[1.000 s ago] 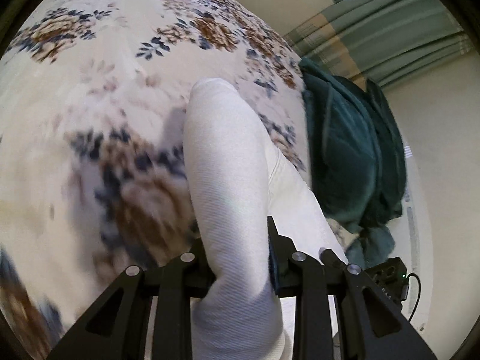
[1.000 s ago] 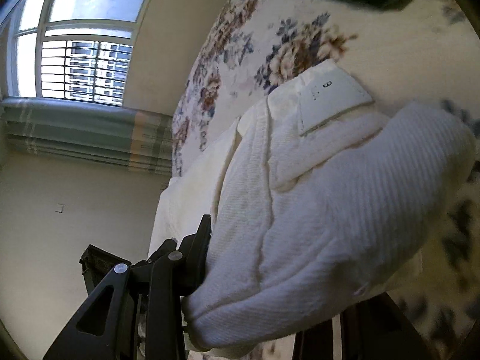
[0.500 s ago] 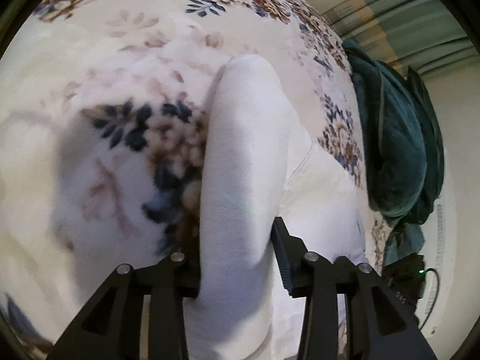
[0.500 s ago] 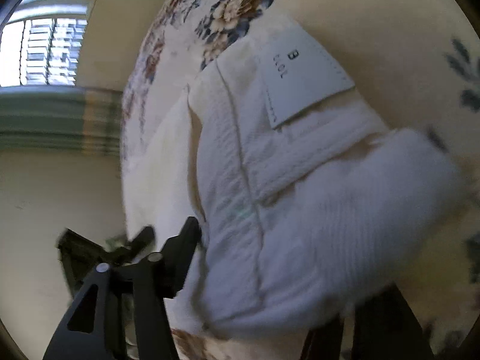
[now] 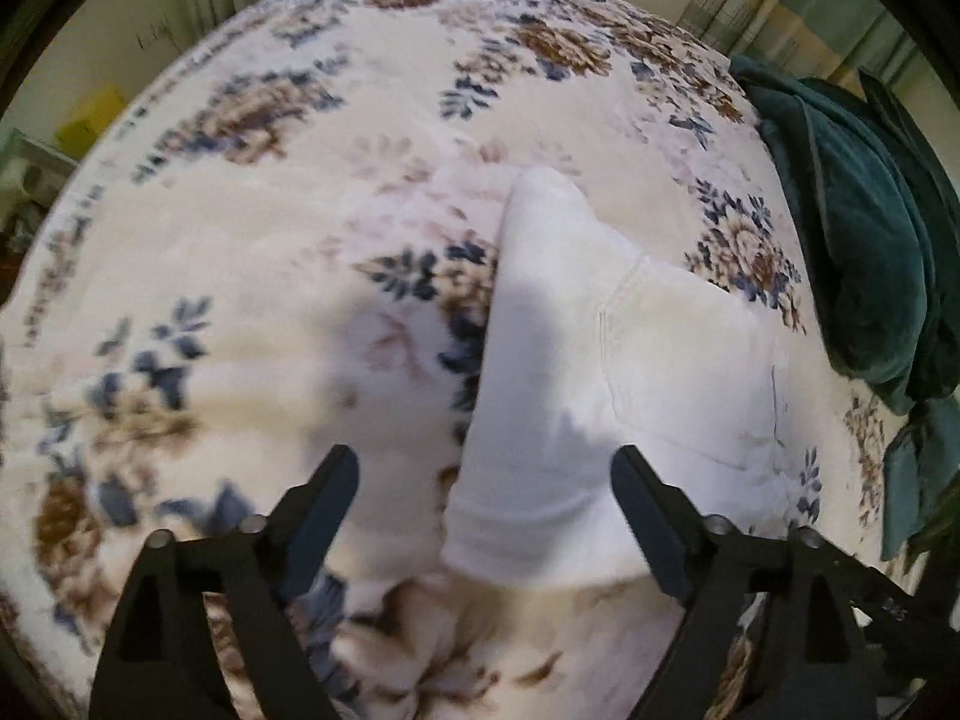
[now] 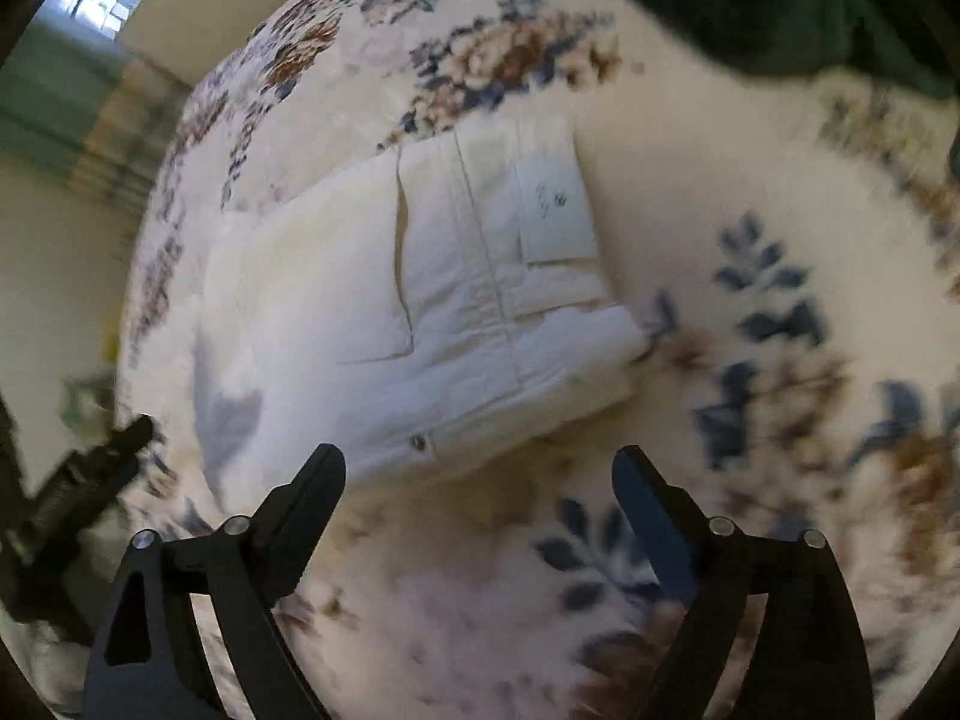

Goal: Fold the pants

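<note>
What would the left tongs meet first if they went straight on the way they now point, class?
Most likely the folded white pants. The left tongs stand open with the folded edge right between the fingers, lying on the floral bedcover. Depth is unclear, so they may graze the bedcover too.

A floral bedspread (blue-brown blooms) carries a teal blanket near striped curtains.

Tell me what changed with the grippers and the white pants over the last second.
Both grippers let go: the left gripper and right gripper, each shut on the white pants a second ago, now stand open and have drawn back. The pants lie folded on the floral blanket. The green bedding stayed put.
</note>
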Action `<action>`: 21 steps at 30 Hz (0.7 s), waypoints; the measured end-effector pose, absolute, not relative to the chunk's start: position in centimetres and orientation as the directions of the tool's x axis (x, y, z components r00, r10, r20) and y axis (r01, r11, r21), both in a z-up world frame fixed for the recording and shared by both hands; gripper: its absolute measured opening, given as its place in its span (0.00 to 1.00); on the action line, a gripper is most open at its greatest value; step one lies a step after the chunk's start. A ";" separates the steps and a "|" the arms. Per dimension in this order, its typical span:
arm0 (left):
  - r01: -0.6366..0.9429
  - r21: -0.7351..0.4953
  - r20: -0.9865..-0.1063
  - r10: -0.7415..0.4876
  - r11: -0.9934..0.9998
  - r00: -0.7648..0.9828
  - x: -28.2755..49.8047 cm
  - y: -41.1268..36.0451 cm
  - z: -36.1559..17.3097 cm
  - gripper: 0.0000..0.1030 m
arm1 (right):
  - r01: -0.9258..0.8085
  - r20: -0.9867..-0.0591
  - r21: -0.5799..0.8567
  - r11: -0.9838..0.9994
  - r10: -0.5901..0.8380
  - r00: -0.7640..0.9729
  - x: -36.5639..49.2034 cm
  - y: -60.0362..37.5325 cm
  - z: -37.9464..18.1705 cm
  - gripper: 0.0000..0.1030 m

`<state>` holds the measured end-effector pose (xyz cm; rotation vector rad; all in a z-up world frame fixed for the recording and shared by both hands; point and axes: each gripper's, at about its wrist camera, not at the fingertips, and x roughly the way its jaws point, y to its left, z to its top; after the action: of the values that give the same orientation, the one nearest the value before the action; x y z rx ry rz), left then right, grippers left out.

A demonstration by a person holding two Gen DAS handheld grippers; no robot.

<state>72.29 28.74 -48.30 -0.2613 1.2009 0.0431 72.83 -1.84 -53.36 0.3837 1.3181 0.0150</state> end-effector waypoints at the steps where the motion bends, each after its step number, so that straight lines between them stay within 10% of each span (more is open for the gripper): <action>1: -0.171 -0.159 -0.925 -0.087 0.972 0.369 71.9 28.6 -47.7 0.87 | 0.193 -0.947 0.237 0.952 0.182 0.264 72.5 -1.6 -52.3 0.92; 8: -0.161 -0.073 -0.914 -0.002 0.984 0.405 68.8 27.4 -41.8 0.92 | 0.125 -0.932 0.005 0.992 -0.041 0.360 68.9 -0.4 -44.0 1.00; 21: -0.134 -0.013 -0.853 0.059 0.991 0.519 58.1 24.1 -28.8 0.92 | 0.097 -0.880 0.026 0.995 -0.024 0.475 56.3 -1.4 -28.0 1.00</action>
<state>58.14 24.06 -28.84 -0.0804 1.0187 0.1159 56.32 -1.38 -28.02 0.0755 1.0741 -0.0739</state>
